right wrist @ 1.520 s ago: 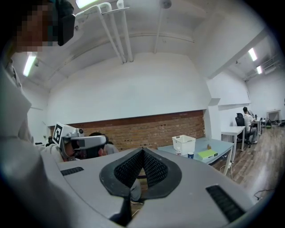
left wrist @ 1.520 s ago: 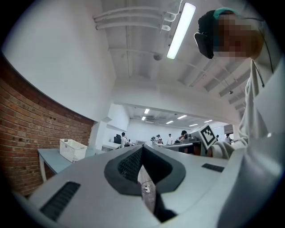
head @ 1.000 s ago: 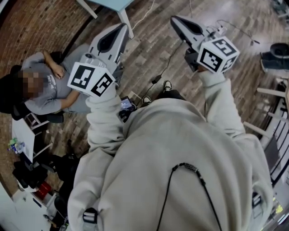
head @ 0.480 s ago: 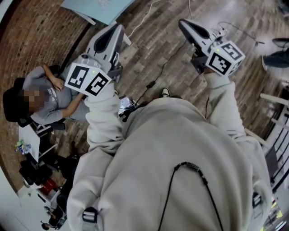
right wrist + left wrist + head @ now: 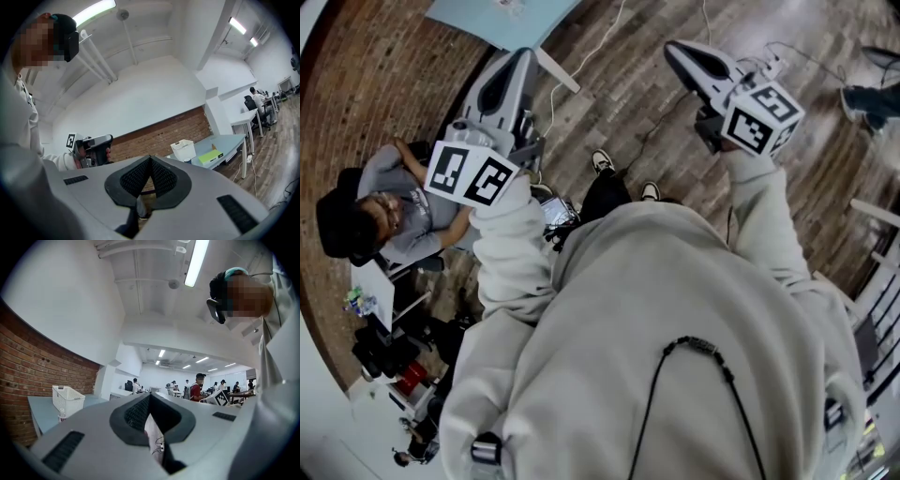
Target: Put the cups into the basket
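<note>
Tongs closed and empty, well short of the cups.
Left tongs (image 5: 149, 397) and right tongs (image 5: 150, 159) both fully closed, nothing between the pads, held level. Basket (image 5: 183, 150) on the pale blue bench (image 5: 229, 143), far ahead and to the right of the right tongs, ahead and to the left of the left tongs. Apparently one small dark cup (image 5: 188, 160) just beside the basket, too small to confirm. Judged light, thin-walled, easily crushed or tipped. Best taken across the side wall near mid-height, with gentle closure.
</note>
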Demonstrator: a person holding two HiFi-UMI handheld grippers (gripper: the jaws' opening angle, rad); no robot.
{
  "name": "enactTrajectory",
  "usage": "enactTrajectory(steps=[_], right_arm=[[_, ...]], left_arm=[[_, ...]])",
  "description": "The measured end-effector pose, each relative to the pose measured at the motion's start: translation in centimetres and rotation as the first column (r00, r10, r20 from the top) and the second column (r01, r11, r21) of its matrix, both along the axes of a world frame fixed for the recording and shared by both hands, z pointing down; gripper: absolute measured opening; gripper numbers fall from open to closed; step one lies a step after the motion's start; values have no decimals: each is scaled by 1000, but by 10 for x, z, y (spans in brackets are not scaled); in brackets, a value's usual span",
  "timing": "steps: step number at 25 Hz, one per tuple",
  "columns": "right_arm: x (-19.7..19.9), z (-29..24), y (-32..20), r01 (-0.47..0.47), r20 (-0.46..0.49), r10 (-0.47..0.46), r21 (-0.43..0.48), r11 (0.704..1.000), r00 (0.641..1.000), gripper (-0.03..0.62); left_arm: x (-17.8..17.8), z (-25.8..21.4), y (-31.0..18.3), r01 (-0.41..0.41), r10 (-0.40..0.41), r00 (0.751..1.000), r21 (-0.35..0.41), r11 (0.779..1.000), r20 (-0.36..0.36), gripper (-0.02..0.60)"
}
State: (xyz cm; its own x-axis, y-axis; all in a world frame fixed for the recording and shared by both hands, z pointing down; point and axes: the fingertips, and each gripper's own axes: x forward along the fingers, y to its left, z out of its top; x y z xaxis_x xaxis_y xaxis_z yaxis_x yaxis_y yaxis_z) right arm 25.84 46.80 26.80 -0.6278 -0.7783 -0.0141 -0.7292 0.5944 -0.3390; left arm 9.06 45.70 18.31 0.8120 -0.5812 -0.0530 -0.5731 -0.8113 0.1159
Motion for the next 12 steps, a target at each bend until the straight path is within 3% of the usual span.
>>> enactTrajectory(steps=[12], right_arm=[[0, 2, -86, -8, -67, 7, -12, 1000, 998, 12]], left_arm=[[-4, -4, -99, -38, 41, 996, 33, 999, -76, -2]])
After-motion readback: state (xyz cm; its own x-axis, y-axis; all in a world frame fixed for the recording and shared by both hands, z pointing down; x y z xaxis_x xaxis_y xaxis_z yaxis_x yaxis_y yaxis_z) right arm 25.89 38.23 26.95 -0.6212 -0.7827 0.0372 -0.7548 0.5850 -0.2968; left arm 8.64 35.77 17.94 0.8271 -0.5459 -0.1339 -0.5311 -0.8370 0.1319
